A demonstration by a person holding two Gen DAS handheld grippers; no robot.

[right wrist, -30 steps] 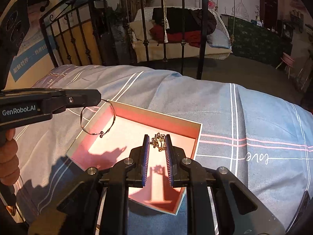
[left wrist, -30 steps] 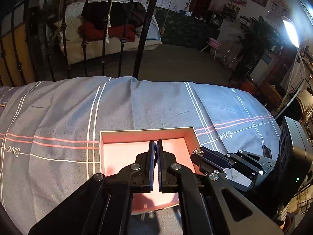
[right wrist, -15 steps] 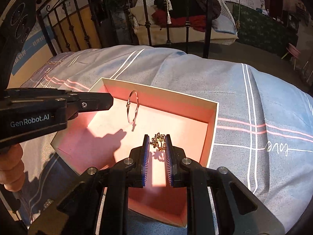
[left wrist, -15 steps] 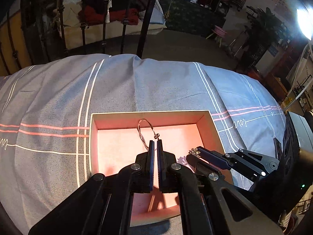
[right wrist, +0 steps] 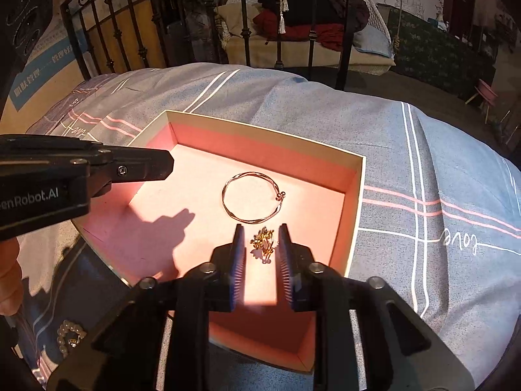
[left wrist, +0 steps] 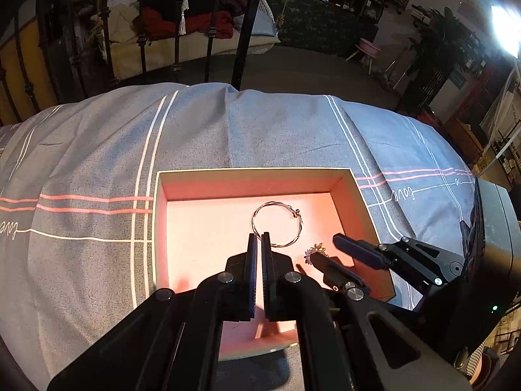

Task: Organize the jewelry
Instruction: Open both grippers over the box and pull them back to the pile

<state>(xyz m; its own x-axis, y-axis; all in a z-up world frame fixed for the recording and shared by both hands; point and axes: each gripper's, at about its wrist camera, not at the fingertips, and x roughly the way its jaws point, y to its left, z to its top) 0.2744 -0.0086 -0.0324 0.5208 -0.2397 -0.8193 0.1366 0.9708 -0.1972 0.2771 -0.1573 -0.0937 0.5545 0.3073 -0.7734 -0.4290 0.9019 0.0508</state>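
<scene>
Pink box (right wrist: pixel 353 195) on bed, bangle (right wrist: pixel 250 197) flat inside, left gripper (left wrist: pixel 259 244) nearly closed and empty, right gripper (right wrist: pixel 260 244) parted around gold brooch (right wrist: pixel 263 241).

A: What colour is the box (right wrist: pixel 355 195)?

B: Salmon pink inside, with a cream rim. The bangle (right wrist: pixel 252 195) in it looks silvery with a rosy tint, and the small ornament (right wrist: pixel 264 241) between my right jaws is gold.

A: And the bedspread (left wrist: pixel 260 137)?

B: Grey-blue, crossed by thin white and pink stripes, with "love" in white script. My jaws are black, with blue ribbed pads (right wrist: pixel 240 260).

A: Anything else?

B: A string of pearly white beads (right wrist: pixel 66 335) lies on the bedspread. The bed frame (left wrist: pixel 247 26) is black iron.
</scene>
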